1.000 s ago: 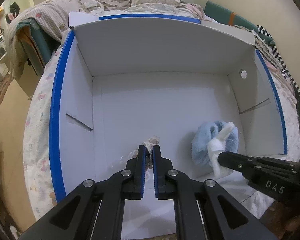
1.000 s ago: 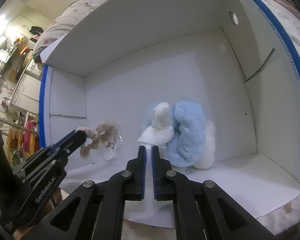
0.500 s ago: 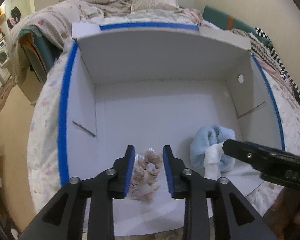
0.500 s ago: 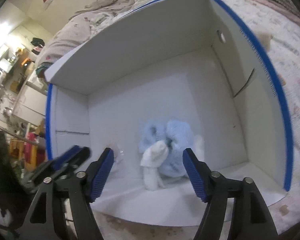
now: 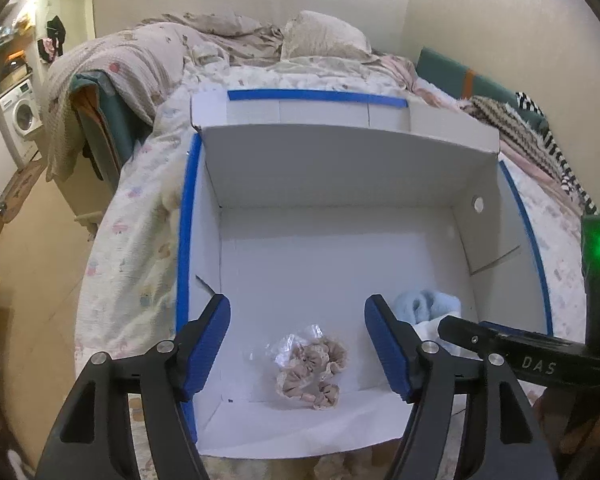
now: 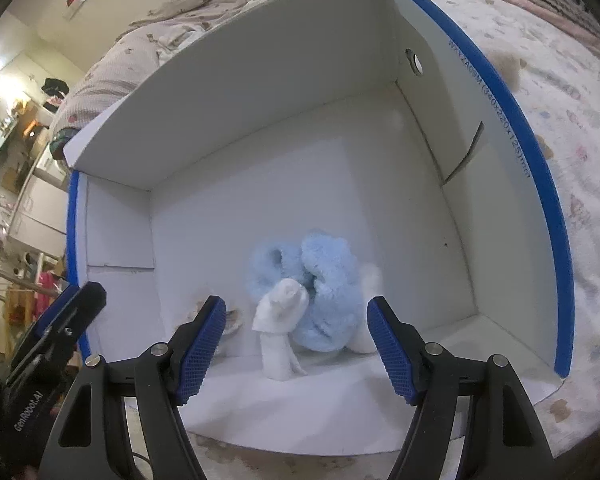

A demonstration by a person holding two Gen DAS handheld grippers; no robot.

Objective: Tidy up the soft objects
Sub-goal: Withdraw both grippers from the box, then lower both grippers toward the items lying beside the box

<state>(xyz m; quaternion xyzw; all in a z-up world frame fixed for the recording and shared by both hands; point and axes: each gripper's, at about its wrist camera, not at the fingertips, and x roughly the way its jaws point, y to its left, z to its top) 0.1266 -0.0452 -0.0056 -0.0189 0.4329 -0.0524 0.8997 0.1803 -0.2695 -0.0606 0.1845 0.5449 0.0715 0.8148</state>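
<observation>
One white cardboard box (image 5: 340, 184) with blue-taped rims lies open on a bed (image 5: 140, 240). Inside, near the front edge: one beige ruffled scrunchie (image 5: 312, 372) with a scrap of clear plastic at left, and at right one fluffy blue item (image 6: 324, 280) touching one white sock (image 6: 280, 328). Print on the right rim tape reads partly "(340x220x125)mm". The tongs bodies read "DAS" and "GenRobot.AI". Left tongs (image 5: 298, 344) released, spread wide above the scrunchie; right tongs (image 6: 296, 344) released, straddling the sock.
</observation>
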